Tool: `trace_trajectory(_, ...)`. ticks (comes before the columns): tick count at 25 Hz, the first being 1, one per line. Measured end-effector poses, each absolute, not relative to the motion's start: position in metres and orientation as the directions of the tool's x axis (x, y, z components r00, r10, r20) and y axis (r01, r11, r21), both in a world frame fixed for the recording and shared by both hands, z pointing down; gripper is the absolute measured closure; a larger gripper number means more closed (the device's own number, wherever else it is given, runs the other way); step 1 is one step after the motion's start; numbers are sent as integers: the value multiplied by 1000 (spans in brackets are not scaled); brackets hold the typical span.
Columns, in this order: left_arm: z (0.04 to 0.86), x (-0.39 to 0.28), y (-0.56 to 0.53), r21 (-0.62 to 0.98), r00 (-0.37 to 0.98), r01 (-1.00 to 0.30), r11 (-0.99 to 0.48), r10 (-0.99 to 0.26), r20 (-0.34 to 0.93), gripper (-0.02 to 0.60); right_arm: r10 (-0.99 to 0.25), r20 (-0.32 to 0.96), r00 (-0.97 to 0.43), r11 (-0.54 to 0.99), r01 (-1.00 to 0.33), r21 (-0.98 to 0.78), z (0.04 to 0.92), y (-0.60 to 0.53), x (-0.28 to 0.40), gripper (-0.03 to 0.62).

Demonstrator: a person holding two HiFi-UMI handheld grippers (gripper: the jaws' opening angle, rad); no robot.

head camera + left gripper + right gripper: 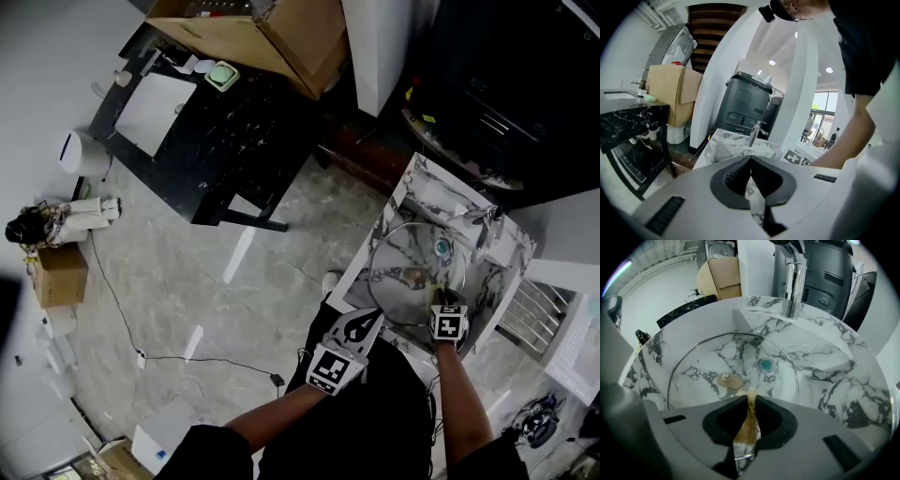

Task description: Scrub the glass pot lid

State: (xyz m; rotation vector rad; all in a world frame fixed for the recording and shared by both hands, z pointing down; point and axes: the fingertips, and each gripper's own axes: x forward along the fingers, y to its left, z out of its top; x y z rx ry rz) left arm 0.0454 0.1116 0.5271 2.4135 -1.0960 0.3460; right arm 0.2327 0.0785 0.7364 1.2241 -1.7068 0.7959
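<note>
The lid [708, 359] is seen to be clear glass, edged with a thin metal rim. The sink [834, 376] is finished in glossy white veined marble, the tap [793, 282] in polished chrome. A rough brown pad [746, 427] is clamped in the matt grey plastic right gripper [751, 401].

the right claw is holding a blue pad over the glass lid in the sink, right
Not quite: the pad is brown, not blue. The right gripper view shows the right claw shut on it, over the glass lid in the sink.
</note>
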Motion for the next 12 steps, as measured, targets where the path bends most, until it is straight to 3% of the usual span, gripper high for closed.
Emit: trace_trajectory(12,525,21,104,299,628,-778,-552,-663,407,566,-367,916,-163,303,-952,-48,736,79,214,534)
